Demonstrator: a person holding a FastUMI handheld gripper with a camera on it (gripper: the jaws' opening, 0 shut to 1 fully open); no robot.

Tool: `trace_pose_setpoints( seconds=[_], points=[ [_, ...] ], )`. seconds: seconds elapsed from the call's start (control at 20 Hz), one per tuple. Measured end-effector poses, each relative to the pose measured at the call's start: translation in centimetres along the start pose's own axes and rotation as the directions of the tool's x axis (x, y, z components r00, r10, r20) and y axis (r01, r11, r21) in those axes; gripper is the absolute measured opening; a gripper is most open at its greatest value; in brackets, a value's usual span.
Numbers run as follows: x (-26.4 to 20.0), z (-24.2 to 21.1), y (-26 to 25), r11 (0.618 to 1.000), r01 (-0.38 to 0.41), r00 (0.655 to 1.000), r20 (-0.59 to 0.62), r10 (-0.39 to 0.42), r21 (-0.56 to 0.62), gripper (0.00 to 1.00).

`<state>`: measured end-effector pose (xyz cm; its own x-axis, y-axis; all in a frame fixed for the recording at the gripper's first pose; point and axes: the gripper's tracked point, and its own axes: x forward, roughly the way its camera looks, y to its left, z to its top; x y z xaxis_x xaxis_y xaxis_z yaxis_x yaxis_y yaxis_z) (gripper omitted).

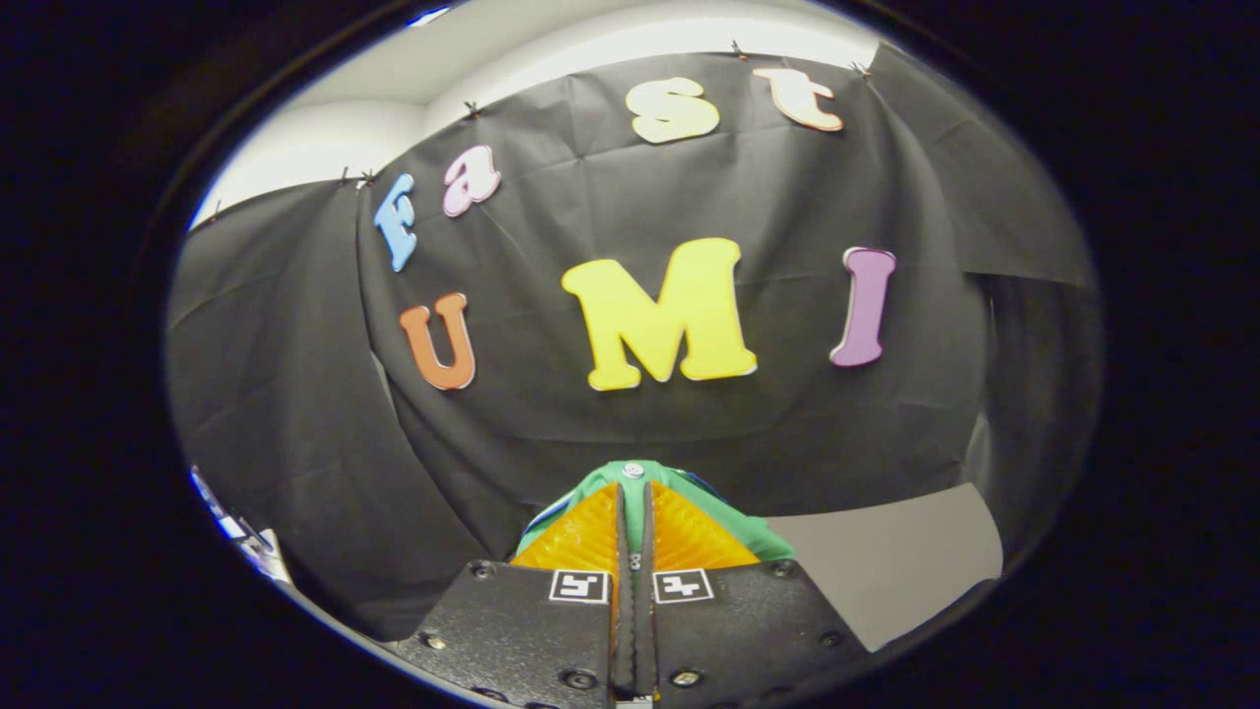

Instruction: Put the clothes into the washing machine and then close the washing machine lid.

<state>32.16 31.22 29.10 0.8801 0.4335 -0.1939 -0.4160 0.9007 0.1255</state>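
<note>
Green cloth (pixel 758 537) pinched in closed claw (pixel 635 492) (held aloft).

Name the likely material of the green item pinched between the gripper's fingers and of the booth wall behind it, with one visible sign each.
Green item: seemingly soft fabric, matte; it bunches around the shut gripper.
Booth wall: thin black cloth, matte; it creases and sags from pinned points.
</note>
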Motion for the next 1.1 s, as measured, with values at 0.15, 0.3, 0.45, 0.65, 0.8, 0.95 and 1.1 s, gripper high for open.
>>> trace_pose_setpoints(
  seconds=[0.15, 0.3, 0.45, 0.65, 0.8, 0.95, 1.1],
  points=[
    [1.7, -0.8, 4.1, 1.0, -0.027, 0.999, -0.021, 0.027, -0.008, 0.04],
    [4.2, -2.3, 6.9, 0.999, -0.037, 0.998, -0.054, 0.036, -0.011, 0.04],
    [6.7, -5.1, 8.1, 1.0, -0.017, 0.995, -0.099, 0.016, -0.017, 0.04],
    [10.3, -9.7, 8.1, 1.0, 0.024, 0.984, -0.176, -0.025, -0.011, 0.04],
    [13.0, -13.2, 7.2, 0.999, 0.043, 0.97, -0.238, -0.042, 0.002, 0.04],
    [15.5, -16.5, 6.0, 0.998, 0.056, 0.953, -0.298, -0.047, 0.02, 0.04],
    [18.0, -19.6, 4.9, 0.997, 0.075, 0.937, -0.344, -0.059, 0.035, 0.04]
  ],
)
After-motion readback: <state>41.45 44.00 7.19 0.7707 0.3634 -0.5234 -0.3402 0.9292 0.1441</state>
